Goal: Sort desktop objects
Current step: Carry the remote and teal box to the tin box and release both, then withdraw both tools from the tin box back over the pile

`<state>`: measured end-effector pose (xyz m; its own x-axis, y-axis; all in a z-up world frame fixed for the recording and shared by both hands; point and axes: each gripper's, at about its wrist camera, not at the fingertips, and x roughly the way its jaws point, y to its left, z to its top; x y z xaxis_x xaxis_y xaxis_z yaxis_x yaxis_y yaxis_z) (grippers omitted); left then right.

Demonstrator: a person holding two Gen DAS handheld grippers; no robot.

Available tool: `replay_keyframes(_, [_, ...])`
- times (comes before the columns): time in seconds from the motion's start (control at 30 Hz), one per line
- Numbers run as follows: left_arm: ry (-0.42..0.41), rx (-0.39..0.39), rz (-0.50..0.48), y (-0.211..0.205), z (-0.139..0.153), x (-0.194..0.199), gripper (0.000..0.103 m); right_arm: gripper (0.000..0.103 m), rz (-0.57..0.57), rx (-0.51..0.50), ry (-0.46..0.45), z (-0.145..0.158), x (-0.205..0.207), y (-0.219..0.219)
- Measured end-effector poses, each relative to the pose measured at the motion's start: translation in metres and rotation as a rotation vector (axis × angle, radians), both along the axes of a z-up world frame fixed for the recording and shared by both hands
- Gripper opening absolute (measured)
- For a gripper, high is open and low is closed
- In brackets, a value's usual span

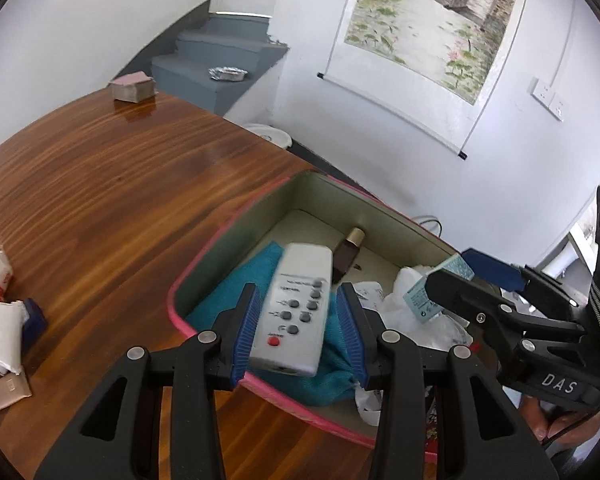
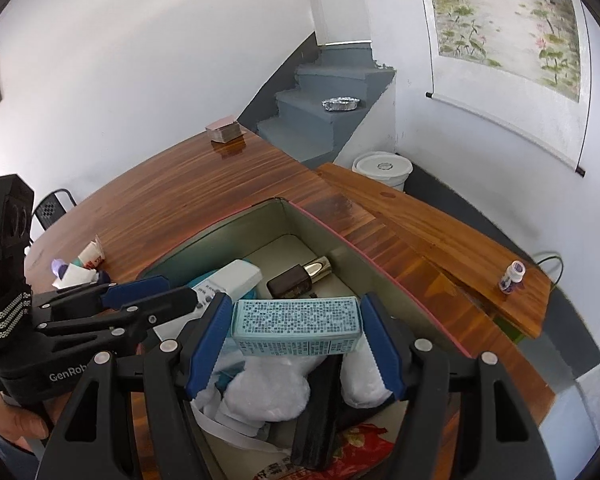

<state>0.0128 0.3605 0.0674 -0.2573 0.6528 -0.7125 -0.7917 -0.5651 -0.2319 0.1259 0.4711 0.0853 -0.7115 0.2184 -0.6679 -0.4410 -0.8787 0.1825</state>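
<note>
At the bottom of the left wrist view, the left gripper (image 1: 300,320) stands with its blue-padded fingers (image 1: 246,332) spread on either side of a white rectangular remote control with grey buttons and one red button (image 1: 296,308); small gaps show on both sides, so the pads do not pinch it. The remote lies on a teal cloth (image 1: 236,284) inside the pink-edged storage box with a pale green lining (image 1: 220,236), which fills the lower centre of the frame. Deeper in the box, above the remote, lies a dark brown bottle with a gold cap (image 1: 348,252).

In the right wrist view, the right gripper (image 2: 296,336) holds its blue pads (image 2: 208,340) at both ends of a pale blue patterned carton (image 2: 296,324), above crumpled white plastic bags (image 2: 268,392) in the same box (image 2: 324,236). The left pad touches the carton's end; at the right end I cannot tell whether it touches. The brown bottle (image 2: 296,278) lies just beyond the carton.

Outside the box, white tubes and packets (image 1: 0,320) sit at the left edge of the glossy brown wooden table (image 1: 100,184). Far off, a small stack of pink-topped cards (image 1: 134,88) rests in the upper left, and a small white pill bottle (image 2: 512,276) stands on the lighter plank at the right.
</note>
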Motion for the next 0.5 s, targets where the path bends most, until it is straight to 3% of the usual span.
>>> replay_keyframes(0.13, [0.018, 0.037, 0.037, -0.017, 0.012, -0.005, 0.057, 0.071, -0.016, -0.007, 0.056, 0.008, 0.008, -0.004])
replay_keyframes(0.3, [0.045, 0.06, 0.066, -0.045, 0.026, -0.008, 0.057, 0.071, -0.014, -0.003, 0.091, 0.02, 0.013, -0.012])
replay_keyframes(0.5, [0.118, 0.042, 0.108, -0.084, 0.037, -0.012, 0.057, 0.071, -0.065, -0.004, 0.045, 0.014, 0.025, -0.02])
